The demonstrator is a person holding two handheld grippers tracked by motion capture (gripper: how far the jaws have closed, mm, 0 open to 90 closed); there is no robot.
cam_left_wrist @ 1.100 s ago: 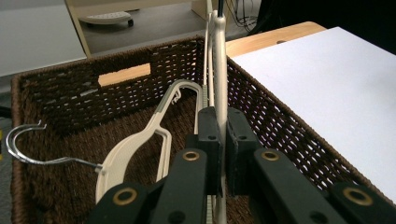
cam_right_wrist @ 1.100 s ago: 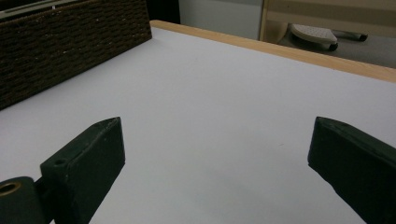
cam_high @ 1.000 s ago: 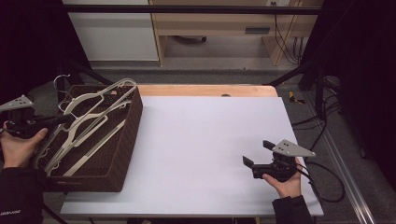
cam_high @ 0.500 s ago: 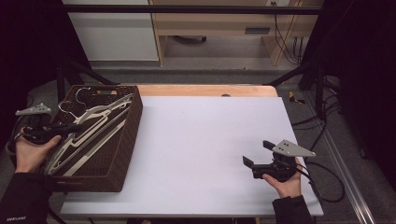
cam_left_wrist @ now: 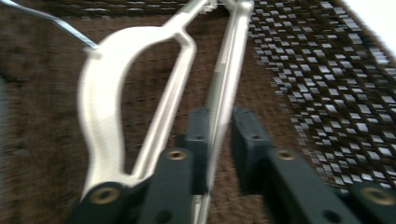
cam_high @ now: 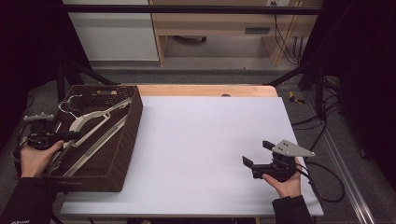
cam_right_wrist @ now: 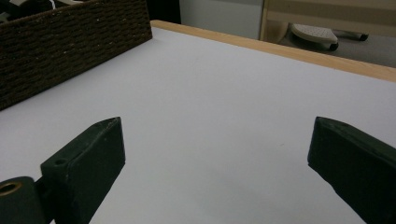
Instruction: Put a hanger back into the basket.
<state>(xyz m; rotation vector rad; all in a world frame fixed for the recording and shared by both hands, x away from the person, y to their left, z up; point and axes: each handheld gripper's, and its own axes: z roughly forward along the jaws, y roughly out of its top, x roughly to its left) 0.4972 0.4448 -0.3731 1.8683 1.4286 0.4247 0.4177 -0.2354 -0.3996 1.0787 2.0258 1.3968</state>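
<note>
The hangers [cam_high: 93, 122] lie in the wicker basket [cam_high: 126, 154] at the left end of the white surface [cam_high: 201, 140]. I count at least two, pale plastic with wire hooks, overlapping; more I cannot tell. They look light, stiff and smooth, likely to slip and tangle, so the thin bottom bar is the best hold. The left tongs [cam_left_wrist: 218, 149] have just been opening, that bar between them, pads loose. The right tongs [cam_right_wrist: 215, 154], well right of the basket, gape empty.
</note>
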